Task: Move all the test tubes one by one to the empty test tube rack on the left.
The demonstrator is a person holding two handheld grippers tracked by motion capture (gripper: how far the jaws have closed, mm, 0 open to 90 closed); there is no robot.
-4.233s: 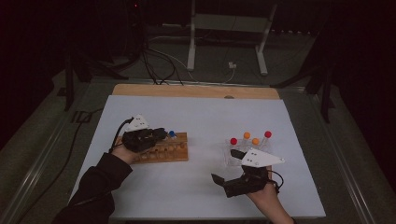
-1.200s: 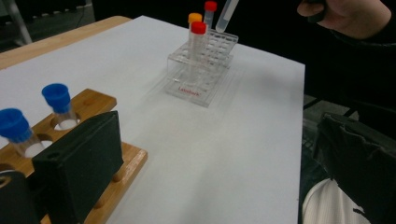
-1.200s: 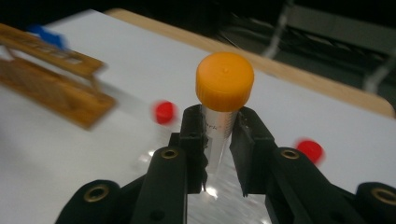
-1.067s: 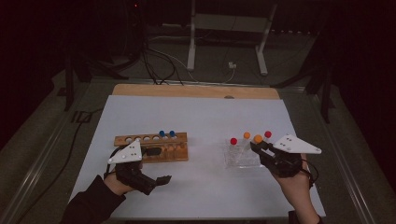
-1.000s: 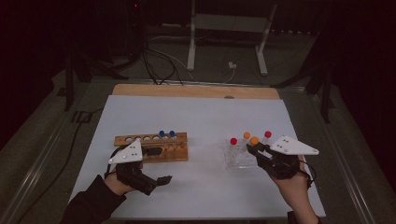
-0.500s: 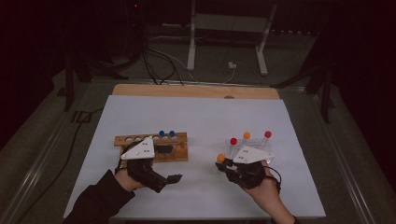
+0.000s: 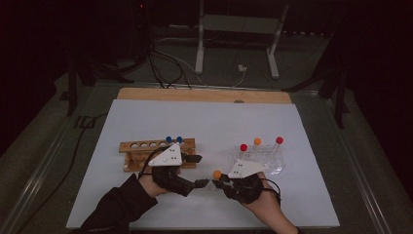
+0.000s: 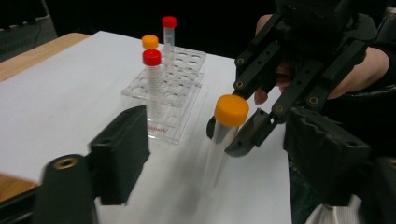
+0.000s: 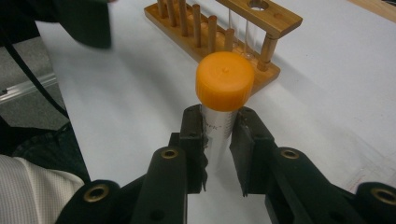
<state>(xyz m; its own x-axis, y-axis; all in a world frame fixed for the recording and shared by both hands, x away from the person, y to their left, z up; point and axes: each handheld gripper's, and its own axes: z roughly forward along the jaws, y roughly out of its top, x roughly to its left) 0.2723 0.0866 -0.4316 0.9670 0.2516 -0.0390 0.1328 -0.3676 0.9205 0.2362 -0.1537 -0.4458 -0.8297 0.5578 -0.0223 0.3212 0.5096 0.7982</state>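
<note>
Left to right in the high view. Wooden rack (image 7: 146, 148) sits left of centre on the white sheet (image 7: 204, 122), two blue-capped tubes (image 7: 174, 140) in its right-hand holes. Left gripper (image 7: 197, 170) is just in front of the rack's right end; jaws have just been closing, still apart, nothing pressed between them. Orange-capped tube (image 9: 223, 93) is upright in mid-air, facing the left jaws, clamped below the cap by the right gripper (image 7: 217, 181). Clear rack (image 7: 265, 158) lies right of that, holding two red-capped tubes (image 7: 243, 147) and another orange one (image 7: 257, 142).
</note>
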